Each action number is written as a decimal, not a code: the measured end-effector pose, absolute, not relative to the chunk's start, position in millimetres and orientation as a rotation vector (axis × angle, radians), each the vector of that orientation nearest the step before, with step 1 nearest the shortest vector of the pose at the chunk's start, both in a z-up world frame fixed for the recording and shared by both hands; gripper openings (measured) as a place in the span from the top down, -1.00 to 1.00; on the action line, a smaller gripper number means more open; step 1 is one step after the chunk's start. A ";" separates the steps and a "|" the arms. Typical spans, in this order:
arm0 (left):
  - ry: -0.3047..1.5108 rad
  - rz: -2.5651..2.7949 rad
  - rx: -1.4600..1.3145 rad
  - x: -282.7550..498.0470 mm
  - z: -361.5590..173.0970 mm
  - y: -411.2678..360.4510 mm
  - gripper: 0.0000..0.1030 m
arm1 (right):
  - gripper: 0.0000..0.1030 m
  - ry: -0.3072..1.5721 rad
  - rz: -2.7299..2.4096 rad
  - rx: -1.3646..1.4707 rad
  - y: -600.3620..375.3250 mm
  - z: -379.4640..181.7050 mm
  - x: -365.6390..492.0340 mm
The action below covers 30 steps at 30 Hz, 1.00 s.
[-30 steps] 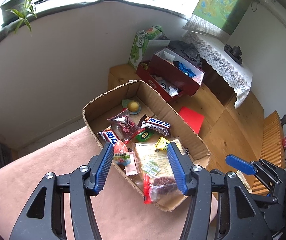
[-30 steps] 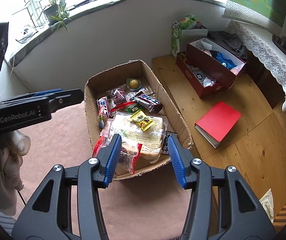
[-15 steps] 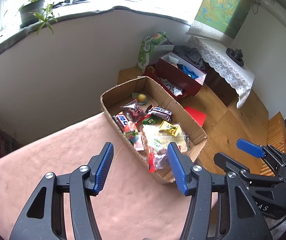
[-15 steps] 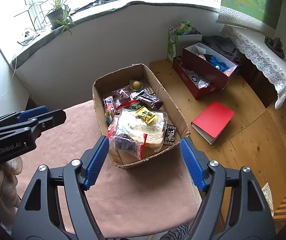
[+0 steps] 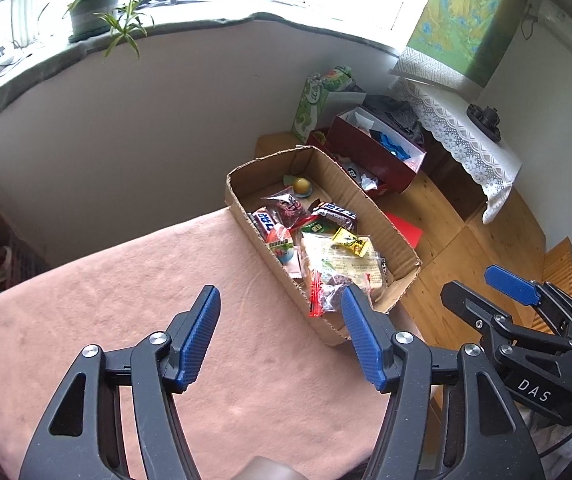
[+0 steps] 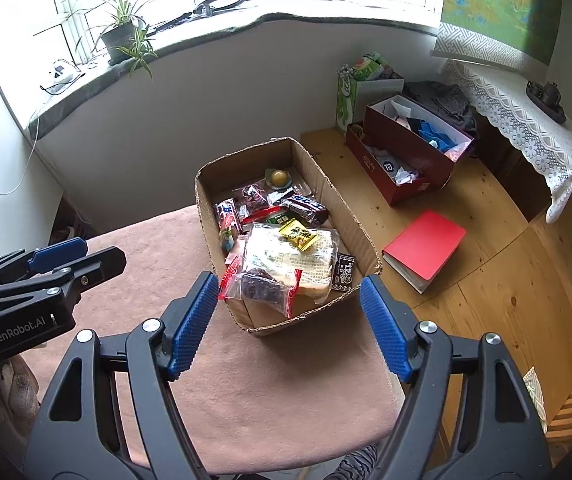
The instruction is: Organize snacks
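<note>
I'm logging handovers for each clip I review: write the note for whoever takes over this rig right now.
Left claw: empty, jaws opening, hanging above the pink cloth-covered table.
Right claw: open and empty, just short of the near end of the brown cardboard box.
The box sits at the table's far edge, overhanging the wooden floor. All visible snacks are inside it: clear bag of sliced bread with the yellow candy packet on top, clear bag of dark dried fruit at the near end.
Done: snacks are boxed; none lie on the cloth.
Left: possibly tidying inside the box.
</note>
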<state>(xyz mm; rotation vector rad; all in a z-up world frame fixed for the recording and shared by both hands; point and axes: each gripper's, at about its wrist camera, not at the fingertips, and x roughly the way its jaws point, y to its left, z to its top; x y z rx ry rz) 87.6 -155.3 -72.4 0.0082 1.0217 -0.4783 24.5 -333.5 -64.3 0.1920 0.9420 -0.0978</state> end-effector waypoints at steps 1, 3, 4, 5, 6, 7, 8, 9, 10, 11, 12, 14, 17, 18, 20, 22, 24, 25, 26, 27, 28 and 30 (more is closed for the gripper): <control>1.024 -0.477 0.009 87.0 -72.5 -156.0 -0.22 | -0.48 0.942 -0.098 0.192 -333.5 -64.1 24.7; 1.026 -0.479 0.009 85.8 -72.7 -155.9 -0.22 | -0.48 0.943 -0.097 0.193 -333.1 -63.7 24.3; 1.027 -0.481 0.009 85.7 -72.5 -156.2 -0.22 | -0.48 0.942 -0.096 0.191 -333.5 -63.9 24.6; 1.026 -0.482 0.010 85.2 -72.2 -155.9 -0.22 | -0.48 0.941 -0.097 0.190 -333.0 -63.4 24.3; 1.026 -0.481 0.009 84.9 -71.5 -155.8 -0.22 | -0.48 0.941 -0.097 0.190 -332.9 -63.3 24.2; 1.025 -0.482 0.007 84.8 -70.9 -155.7 -0.22 | -0.48 0.941 -0.096 0.191 -333.0 -63.4 24.3; 1.025 -0.484 0.007 84.6 -70.7 -155.8 -0.22 | -0.48 0.941 -0.096 0.192 -333.4 -63.8 24.4; 1.026 -0.486 0.008 84.2 -70.1 -156.0 -0.22 | -0.48 0.939 -0.095 0.193 -333.2 -63.1 23.9; 1.025 -0.487 0.008 83.5 -70.0 -156.3 -0.22 | -0.48 0.937 -0.095 0.192 -332.8 -62.1 23.3; 1.025 -0.488 0.009 83.1 -69.6 -156.2 -0.22 | -0.48 0.935 -0.097 0.190 -332.5 -60.7 22.4; 1.026 -0.489 0.009 82.6 -69.4 -156.2 -0.22 | -0.48 0.933 -0.098 0.189 -332.2 -59.8 21.5; 1.029 -0.490 0.007 82.8 -69.2 -156.8 -0.22 | -0.48 0.933 -0.096 0.188 -330.6 -58.4 20.0; 1.029 -0.489 0.007 81.6 -68.7 -156.9 -0.22 | -0.48 0.933 -0.097 0.188 -329.9 -58.2 19.4; 1.029 -0.490 0.006 81.2 -68.4 -156.7 -0.22 | -0.48 0.934 -0.095 0.188 -329.7 -57.9 19.1; 1.030 -0.491 0.005 81.2 -68.7 -157.0 -0.22 | -0.48 0.933 -0.097 0.187 -328.9 -57.6 18.7; 1.032 -0.492 0.003 80.2 -68.4 -156.7 -0.22 | -0.48 0.933 -0.098 0.187 -328.9 -57.7 18.6; 1.032 -0.492 0.002 80.1 -68.4 -156.6 -0.22 | -0.48 0.932 -0.098 0.187 -329.0 -57.4 18.4; 1.032 -0.493 0.003 80.2 -68.6 -156.7 -0.22 | -0.48 0.931 -0.099 0.188 -328.8 -56.9 18.1; 1.033 -0.494 0.007 79.9 -68.6 -157.1 -0.22 | -0.48 0.932 -0.098 0.187 -328.9 -56.9 18.0; 1.033 -0.493 0.012 80.1 -68.6 -157.9 -0.22 | -0.48 0.932 -0.099 0.187 -328.8 -56.8 17.7; 1.033 -0.493 0.013 79.4 -68.4 -158.0 -0.22 | -0.48 0.932 -0.099 0.186 -328.7 -56.5 17.3; 1.029 -0.493 0.013 78.0 -68.3 -158.2 -0.22 | -0.48 0.933 -0.098 0.187 -329.2 -56.6 17.5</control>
